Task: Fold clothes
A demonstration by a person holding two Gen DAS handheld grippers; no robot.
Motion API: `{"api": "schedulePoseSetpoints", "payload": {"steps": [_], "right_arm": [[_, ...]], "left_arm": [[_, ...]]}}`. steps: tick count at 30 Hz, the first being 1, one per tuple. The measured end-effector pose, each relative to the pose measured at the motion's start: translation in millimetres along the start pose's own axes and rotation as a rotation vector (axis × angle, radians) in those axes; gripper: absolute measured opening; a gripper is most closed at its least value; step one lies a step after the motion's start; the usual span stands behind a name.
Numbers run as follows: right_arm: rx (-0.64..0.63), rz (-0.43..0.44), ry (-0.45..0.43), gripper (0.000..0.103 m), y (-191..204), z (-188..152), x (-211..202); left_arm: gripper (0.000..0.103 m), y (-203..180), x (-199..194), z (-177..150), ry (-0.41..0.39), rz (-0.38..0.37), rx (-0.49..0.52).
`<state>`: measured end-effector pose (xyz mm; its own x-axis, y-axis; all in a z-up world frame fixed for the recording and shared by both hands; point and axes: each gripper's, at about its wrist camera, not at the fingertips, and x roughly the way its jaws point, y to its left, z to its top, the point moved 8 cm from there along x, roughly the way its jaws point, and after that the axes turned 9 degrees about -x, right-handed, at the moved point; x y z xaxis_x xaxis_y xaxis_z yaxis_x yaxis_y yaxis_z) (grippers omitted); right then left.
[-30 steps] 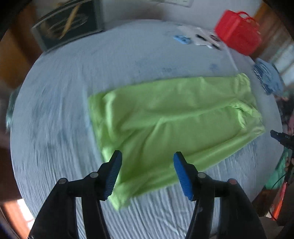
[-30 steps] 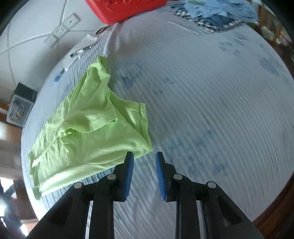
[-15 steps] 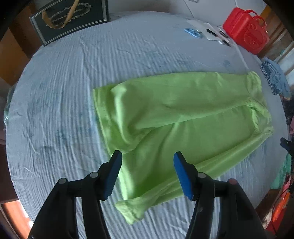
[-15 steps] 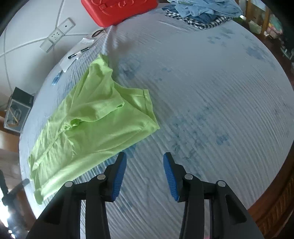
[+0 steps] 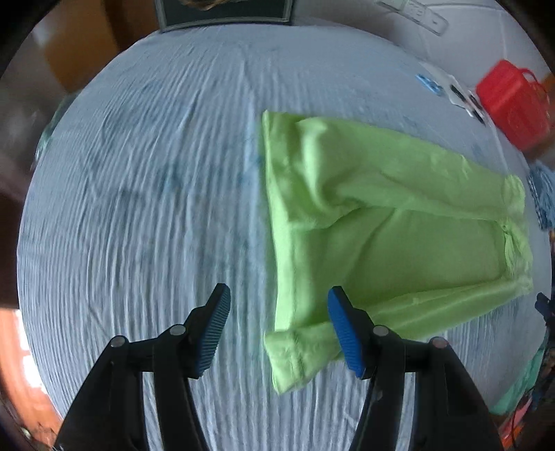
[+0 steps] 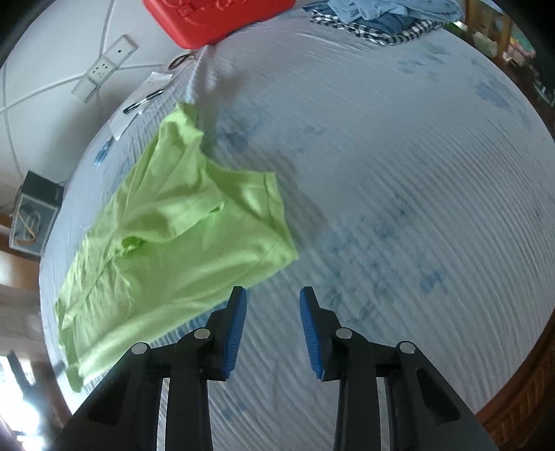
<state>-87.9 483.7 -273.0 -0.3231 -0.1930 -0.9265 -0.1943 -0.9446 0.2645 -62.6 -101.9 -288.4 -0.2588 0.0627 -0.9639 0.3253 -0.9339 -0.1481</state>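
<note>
A lime-green garment (image 5: 399, 222) lies half folded and flat on the pale blue sheet (image 5: 138, 208). My left gripper (image 5: 279, 333) is open and points down over the garment's near left corner; that folded corner lies between the fingers, close to the right pad (image 5: 343, 333), and no pad presses on it. In the right wrist view the garment (image 6: 180, 243) spreads to the upper left. My right gripper (image 6: 274, 329) hovers over bare sheet just past the garment's near edge. Its jaws are closing with nothing between them.
A red plastic basket (image 5: 510, 104) stands at the bed's far edge, beside papers and pens (image 6: 138, 107). A pile of blue and checked clothes (image 6: 381, 17) lies behind. A dark box (image 6: 34, 215) sits far left. A wooden bed edge (image 6: 520, 399) runs lower right.
The left gripper has slid left and down, from over the garment's middle to its near left corner. The right gripper's jaws widened, then narrowed; the garment corner is no longer at its tips.
</note>
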Motion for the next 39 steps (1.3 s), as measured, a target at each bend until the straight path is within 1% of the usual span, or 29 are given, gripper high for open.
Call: {"api": "schedulePoseSetpoints", "payload": {"steps": [3, 5, 8, 11, 12, 13, 14, 15, 16, 17, 18, 19, 21, 23, 26, 30, 31, 32, 34, 36, 39], "right_arm": [[-0.026, 0.016, 0.004, 0.032, -1, 11, 3], [-0.057, 0.038, 0.009, 0.032, 0, 19, 5], [-0.144, 0.073, 0.017, 0.032, 5, 31, 7], [-0.24, 0.1, 0.024, 0.034, 15, 40, 6], [-0.269, 0.105, 0.025, 0.039, 18, 43, 4], [-0.296, 0.106, 0.023, 0.041, 21, 46, 2], [-0.322, 0.101, 0.017, 0.041, 23, 50, -2], [-0.343, 0.094, 0.011, 0.041, 24, 54, -6], [-0.361, 0.092, 0.004, 0.041, 26, 59, -11], [-0.39, 0.102, 0.0, 0.041, 28, 64, -14], [-0.429, 0.106, -0.002, 0.041, 30, 69, -17], [-0.466, 0.11, 0.0, 0.041, 32, 75, -19], [-0.536, 0.122, 0.018, 0.041, 34, 86, -18], [-0.6, 0.157, 0.028, 0.041, 36, 97, -16], [-0.753, 0.197, 0.04, 0.041, 36, 115, -6], [-1.006, 0.295, 0.071, 0.041, 37, 139, 8], [-1.065, 0.314, 0.081, 0.041, 38, 142, 8], [-1.118, 0.321, 0.095, 0.041, 39, 143, 7], [-1.223, 0.334, 0.123, 0.041, 42, 145, 3], [-1.304, 0.344, 0.136, 0.041, 46, 150, -1], [-1.405, 0.35, 0.145, 0.036, 52, 161, -5]], "left_arm": [[0.058, -2, 0, -10, -0.003, 0.029, -0.03], [0.058, -11, -4, -14, -0.019, 0.047, -0.05], [0.058, -41, -10, -22, -0.048, 0.056, -0.064], [0.058, -75, -14, -28, -0.053, 0.015, -0.064], [0.058, -89, -14, -29, -0.054, -0.01, -0.057], [0.058, -104, -13, -29, -0.055, -0.039, -0.048], [0.058, -120, -11, -30, -0.056, -0.069, -0.037], [0.059, -133, -10, -30, -0.061, -0.076, -0.03], [0.073, -145, -9, -30, -0.069, -0.066, -0.025], [0.082, -156, -8, -31, -0.076, -0.057, -0.021], [0.095, -168, -8, -33, -0.086, -0.049, -0.026], [0.098, -179, -9, -35, -0.096, -0.042, -0.036], [0.098, -204, -9, -41, -0.103, -0.046, -0.053], [0.098, -229, -9, -47, -0.118, -0.042, -0.073], [0.098, -266, -7, -61, -0.176, 0.009, -0.167], [0.098, -317, 0, -92, -0.213, 0.128, -0.345], [0.099, -333, 2, -102, -0.21, 0.122, -0.399], [0.099, -349, 3, -110, -0.198, 0.1, -0.447], [0.098, -381, 5, -124, -0.173, 0.109, -0.512], [0.098, -410, 3, -131, -0.178, 0.12, -0.544], [0.098, -445, 3, -132, -0.185, 0.115, -0.576]]}}
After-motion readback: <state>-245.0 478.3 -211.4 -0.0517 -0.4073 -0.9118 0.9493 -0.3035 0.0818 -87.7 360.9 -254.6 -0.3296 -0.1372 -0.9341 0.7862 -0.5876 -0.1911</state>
